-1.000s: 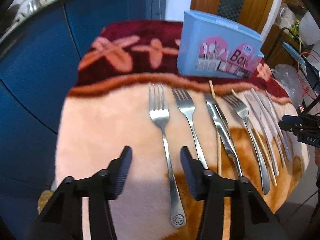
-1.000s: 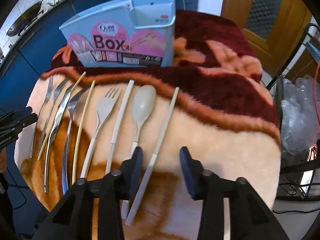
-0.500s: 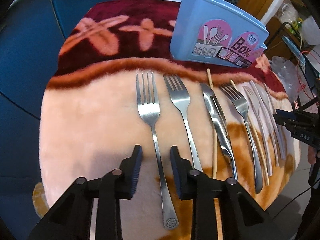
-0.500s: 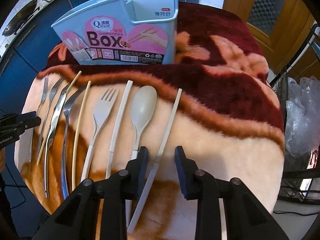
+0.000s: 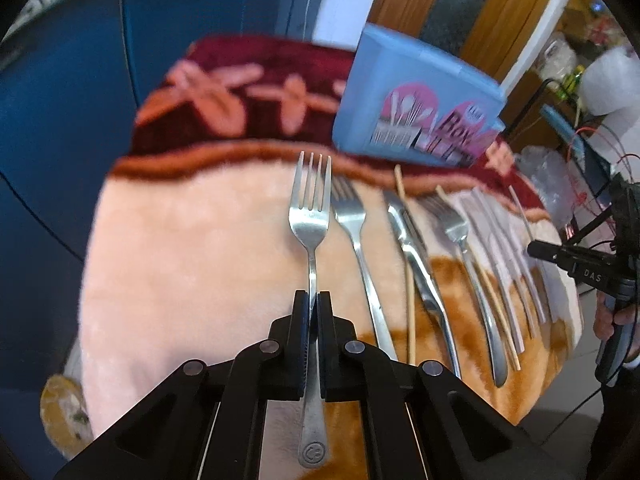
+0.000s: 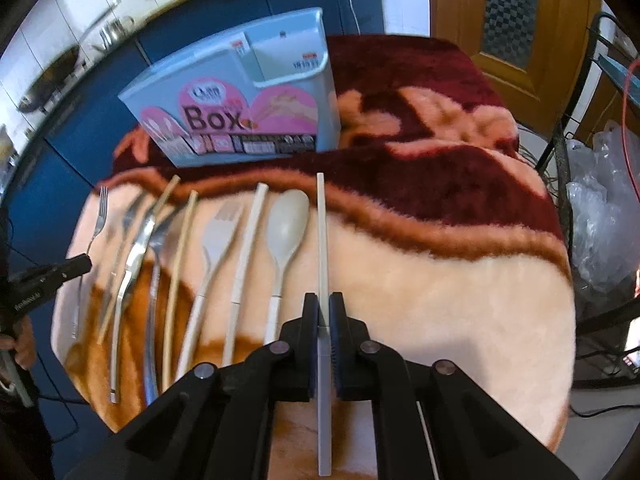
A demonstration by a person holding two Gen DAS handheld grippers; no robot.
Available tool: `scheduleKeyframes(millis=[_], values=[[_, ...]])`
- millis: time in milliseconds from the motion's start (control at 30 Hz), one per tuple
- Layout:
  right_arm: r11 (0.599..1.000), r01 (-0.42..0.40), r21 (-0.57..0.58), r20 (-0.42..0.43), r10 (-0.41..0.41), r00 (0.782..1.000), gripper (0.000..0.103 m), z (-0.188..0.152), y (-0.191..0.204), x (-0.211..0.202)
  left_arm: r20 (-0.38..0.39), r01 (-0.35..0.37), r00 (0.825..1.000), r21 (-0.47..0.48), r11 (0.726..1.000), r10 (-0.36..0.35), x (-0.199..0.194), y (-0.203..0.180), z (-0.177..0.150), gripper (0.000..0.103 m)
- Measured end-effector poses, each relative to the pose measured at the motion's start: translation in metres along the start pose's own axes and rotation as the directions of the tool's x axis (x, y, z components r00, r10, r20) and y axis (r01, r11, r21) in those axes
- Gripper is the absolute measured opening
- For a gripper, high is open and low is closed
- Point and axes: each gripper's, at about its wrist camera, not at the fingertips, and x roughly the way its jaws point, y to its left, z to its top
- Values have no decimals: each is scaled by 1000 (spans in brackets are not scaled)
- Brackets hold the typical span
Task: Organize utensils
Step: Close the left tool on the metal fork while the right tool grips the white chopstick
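Both grippers have just been closing, and now each one has a utensil. My left gripper [image 5: 313,308] pinches the handle of the steel fork [image 5: 311,216], the outermost piece at the left end of the row before the blue box [image 5: 416,116]. My right gripper [image 6: 323,312] clamps the pale chopstick [image 6: 322,240], the outermost piece at the right end of that row. A second ago both pieces lay free between open jaws. I judge the grasp step finished; next comes lifting toward the box, which stands behind the row on the blanket [image 6: 440,280].
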Motion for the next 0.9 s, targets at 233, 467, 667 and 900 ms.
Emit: scheduleKeyframes(millis=[233,467,667,900], values=[[999,-49,-6,152,49,987,8,-10,10,-22,220,-14,975,10,1000,11,-36,-4,-4,4],[995,-87,-39,334,95,938,8,0,23,-50,404,-1,915,14,1000,-5,-60,-19,14,4],[994,-69,-85,469,101,877,8,15,31,-62,510,22,860,30,999,-35,-67,-35,40,4],[991,-102,-88,548,134,825,8,45,27,-62,584,68,808,41,997,-79,-63,-57,82,4]])
